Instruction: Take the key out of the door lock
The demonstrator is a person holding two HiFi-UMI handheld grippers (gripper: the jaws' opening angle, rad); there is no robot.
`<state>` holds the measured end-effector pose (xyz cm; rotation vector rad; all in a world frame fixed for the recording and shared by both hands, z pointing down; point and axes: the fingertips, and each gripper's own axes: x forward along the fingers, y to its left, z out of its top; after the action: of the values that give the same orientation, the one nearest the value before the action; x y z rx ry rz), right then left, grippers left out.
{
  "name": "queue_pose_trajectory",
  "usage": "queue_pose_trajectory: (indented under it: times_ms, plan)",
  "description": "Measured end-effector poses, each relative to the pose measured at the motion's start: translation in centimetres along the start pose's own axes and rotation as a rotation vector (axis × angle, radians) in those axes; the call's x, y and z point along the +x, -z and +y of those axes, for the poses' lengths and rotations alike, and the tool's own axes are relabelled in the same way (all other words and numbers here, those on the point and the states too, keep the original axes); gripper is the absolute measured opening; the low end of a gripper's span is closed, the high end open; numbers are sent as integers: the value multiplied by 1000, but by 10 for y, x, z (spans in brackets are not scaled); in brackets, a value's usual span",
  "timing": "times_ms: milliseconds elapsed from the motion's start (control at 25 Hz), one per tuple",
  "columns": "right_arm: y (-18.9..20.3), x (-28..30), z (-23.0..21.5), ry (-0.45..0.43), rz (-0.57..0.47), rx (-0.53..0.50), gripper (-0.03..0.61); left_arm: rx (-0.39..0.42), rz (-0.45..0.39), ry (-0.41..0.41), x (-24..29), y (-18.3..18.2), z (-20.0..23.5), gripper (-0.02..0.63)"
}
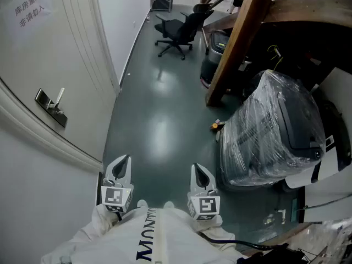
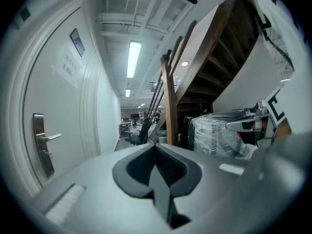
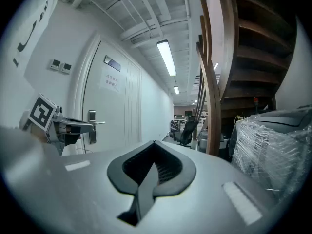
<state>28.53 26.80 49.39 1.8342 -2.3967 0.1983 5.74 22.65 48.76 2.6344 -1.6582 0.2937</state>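
Currently the left gripper [image 1: 124, 159] and the right gripper [image 1: 197, 168] are held side by side close to the person's white sleeves, above the dark green floor [image 1: 159, 120]. Each has its jaws pressed together with nothing between them. The door lock [image 1: 51, 108] is a metal plate with a lever handle [image 1: 58, 95] on the pale door [image 1: 33, 54], near the door's edge by the frame and well apart from both grippers. The key is too small to make out. A paper notice [image 1: 30, 10] is stuck nearer the door's top. A plastic-wrapped machine [image 1: 272, 131] stands right of the grippers, and an office chair [image 1: 177, 32] farther down the corridor.
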Motion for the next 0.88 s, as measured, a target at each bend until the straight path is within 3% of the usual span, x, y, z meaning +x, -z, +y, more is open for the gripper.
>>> queue_pose_trajectory:
  times_ms: [880]
  plan:
    - [8, -21, -63, 7, -31, 77, 0, 17, -3, -19, 25, -8, -53, 0]
